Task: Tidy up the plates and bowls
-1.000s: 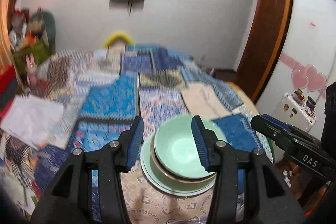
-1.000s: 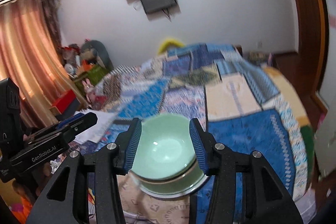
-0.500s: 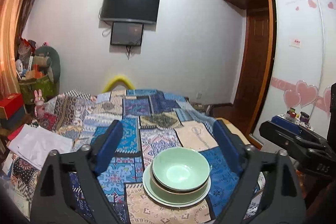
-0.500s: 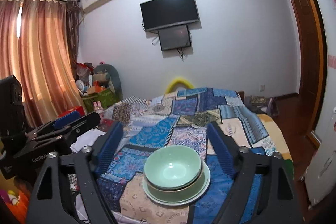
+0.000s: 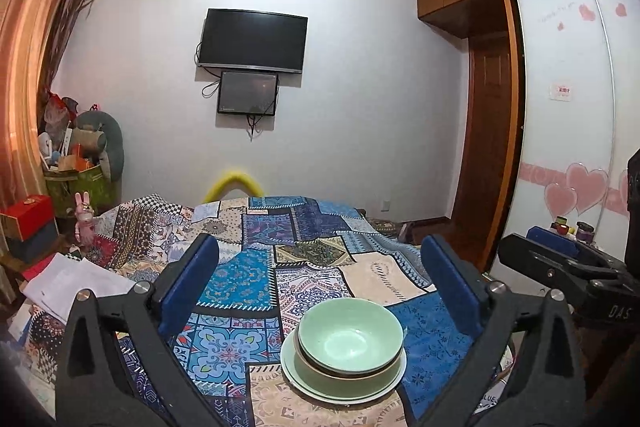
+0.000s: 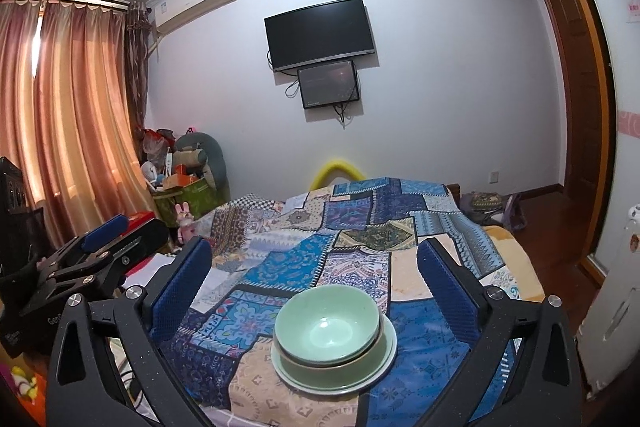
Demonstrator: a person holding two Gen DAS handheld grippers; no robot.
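Both the left tongs (image 5: pixel 320 291) and right tongs (image 6: pixel 316 287) are opening with nothing between them (the job looks done), since the green bowls (image 5: pixel 350 337) sit nested on the plate (image 5: pixel 298 373) on the bed (image 5: pixel 240 279).

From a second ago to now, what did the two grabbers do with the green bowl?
Both let it go. The left gripper and right gripper had their pads against the top bowl; now their jaws are opening with nothing between them, and both have pulled back and up from the stack. The bowls and the plate stayed stacked in the same spot on the bedspread.
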